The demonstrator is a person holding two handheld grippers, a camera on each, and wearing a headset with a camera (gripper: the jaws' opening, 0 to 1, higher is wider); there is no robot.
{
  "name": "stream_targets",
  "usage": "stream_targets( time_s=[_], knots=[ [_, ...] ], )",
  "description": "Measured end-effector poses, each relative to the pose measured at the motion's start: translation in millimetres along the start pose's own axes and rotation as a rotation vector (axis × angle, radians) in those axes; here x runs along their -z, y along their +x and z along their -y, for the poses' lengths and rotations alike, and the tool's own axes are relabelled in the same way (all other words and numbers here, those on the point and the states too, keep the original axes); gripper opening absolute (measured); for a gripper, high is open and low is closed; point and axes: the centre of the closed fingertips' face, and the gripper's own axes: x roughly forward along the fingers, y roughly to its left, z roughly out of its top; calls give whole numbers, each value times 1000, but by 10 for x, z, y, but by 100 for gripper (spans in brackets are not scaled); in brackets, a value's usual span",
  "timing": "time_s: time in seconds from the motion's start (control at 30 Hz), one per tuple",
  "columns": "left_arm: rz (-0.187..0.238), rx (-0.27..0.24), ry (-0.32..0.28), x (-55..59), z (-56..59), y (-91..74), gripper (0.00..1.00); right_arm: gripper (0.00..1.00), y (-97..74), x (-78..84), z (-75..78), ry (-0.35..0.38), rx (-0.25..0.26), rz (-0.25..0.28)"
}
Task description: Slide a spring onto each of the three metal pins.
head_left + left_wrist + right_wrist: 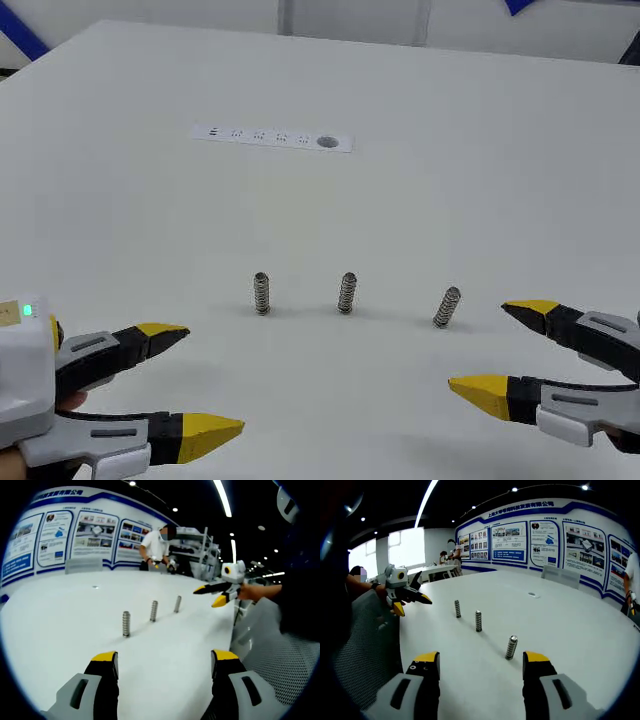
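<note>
Three metal springs stand in a row on the white table, each over a pin: the left spring (262, 293) (126, 624) (457, 608), the middle spring (347, 292) (154, 610) (478, 621), and the right spring (447, 307) (177, 604) (511, 647), which leans a little. My left gripper (200, 380) (162, 661) (415, 603) hovers open at the near left with nothing between its yellow tips. At the near right, my right gripper (500, 345) (479, 660) (210, 595) is open too and holds nothing.
A white power strip (272, 137) lies flat on the table (450, 180) behind the springs. A grey mesh chair (365, 645) stands at the near edge. People stand at a bench beyond the table's far side (157, 547).
</note>
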Motion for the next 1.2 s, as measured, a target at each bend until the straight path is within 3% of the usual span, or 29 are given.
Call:
stream_targets(
  time_s=[0.43,1.2],
  knots=[
    [34,-39,-1,-59,-84,-36,81,69,44,46,-40,12,14,-15],
    [35,-23,14,-58,-78,-52,81,69,100,83,-127,1,19,-36]
  ],
)
